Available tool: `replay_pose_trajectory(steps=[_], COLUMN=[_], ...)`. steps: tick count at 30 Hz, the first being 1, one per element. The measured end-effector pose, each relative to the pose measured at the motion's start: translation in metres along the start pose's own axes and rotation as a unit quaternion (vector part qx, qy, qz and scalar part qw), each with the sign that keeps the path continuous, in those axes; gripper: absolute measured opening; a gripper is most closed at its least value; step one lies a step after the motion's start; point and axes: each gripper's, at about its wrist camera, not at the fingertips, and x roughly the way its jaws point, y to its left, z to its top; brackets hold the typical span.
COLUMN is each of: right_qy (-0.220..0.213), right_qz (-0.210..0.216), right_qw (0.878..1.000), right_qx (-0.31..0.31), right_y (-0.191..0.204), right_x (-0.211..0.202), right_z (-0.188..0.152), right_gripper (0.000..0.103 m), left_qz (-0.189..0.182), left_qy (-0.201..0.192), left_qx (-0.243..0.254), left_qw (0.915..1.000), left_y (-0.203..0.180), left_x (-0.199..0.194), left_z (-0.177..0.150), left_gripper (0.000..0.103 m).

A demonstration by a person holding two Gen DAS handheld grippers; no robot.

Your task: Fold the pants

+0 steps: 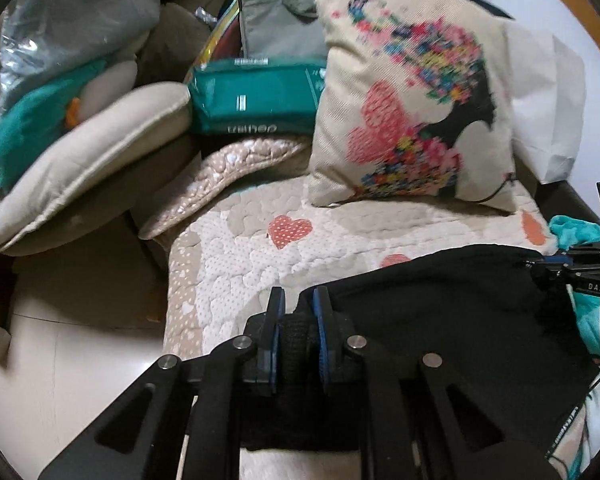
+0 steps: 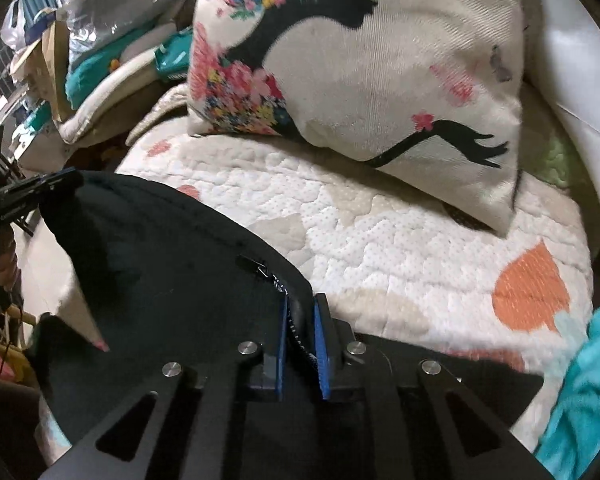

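Observation:
The black pants [image 1: 440, 312] are held up over a quilted heart-print seat cover [image 1: 236, 256]. My left gripper [image 1: 299, 300] is shut on a bunched black edge of the pants at their left end. My right gripper [image 2: 302, 308] is shut on the pants [image 2: 172, 272] at an edge near a zipper [image 2: 266, 272]. The cloth spans between the two grippers. The right gripper shows at the right edge of the left wrist view [image 1: 540, 266]; the left gripper shows at the left edge of the right wrist view [image 2: 60, 179].
A floral cushion [image 1: 412, 108] leans at the back of the seat, also in the right wrist view [image 2: 380, 72]. A beige cushion [image 1: 88, 160], a teal package [image 1: 256, 96] and bags pile at the left. Teal cloth [image 2: 580, 380] lies at the right. Tiled floor [image 1: 80, 344] lies left of the seat.

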Motion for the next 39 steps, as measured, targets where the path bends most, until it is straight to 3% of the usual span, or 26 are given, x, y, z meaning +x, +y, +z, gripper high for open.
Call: replay_pose_trajectory(steps=[9, 17, 26, 39], right_qy=[0.002, 0.004, 0.035, 0.071], right_qz=[-0.011, -0.008, -0.014, -0.024], right_qw=[1.0, 1.0, 0.999, 0.997], right_qx=[0.006, 0.013, -0.016, -0.035], right_y=[0.031, 0.064, 0.104, 0.134], right_x=[-0.051, -0.077, -0.074, -0.063], right_z=[-0.055, -0.118, -0.182, -0.231], right_gripper=[0.014, 0.013, 0.013, 0.014], left_qz=[-0.004, -0.006, 0.031, 0.075], left_qy=[-0.017, -0.013, 0.025, 0.076], left_qx=[-0.004, -0.044, -0.084, -0.109], left_qw=[0.9998, 0.9989, 0.9957, 0.9883], left_y=[-0.019, -0.025, -0.021, -0.024], left_x=[-0.067, -0.114, -0.121, -0.116], left_z=[-0.037, -0.102, -0.168, -0.227], left_gripper=[0.014, 0.014, 0.014, 0.017])
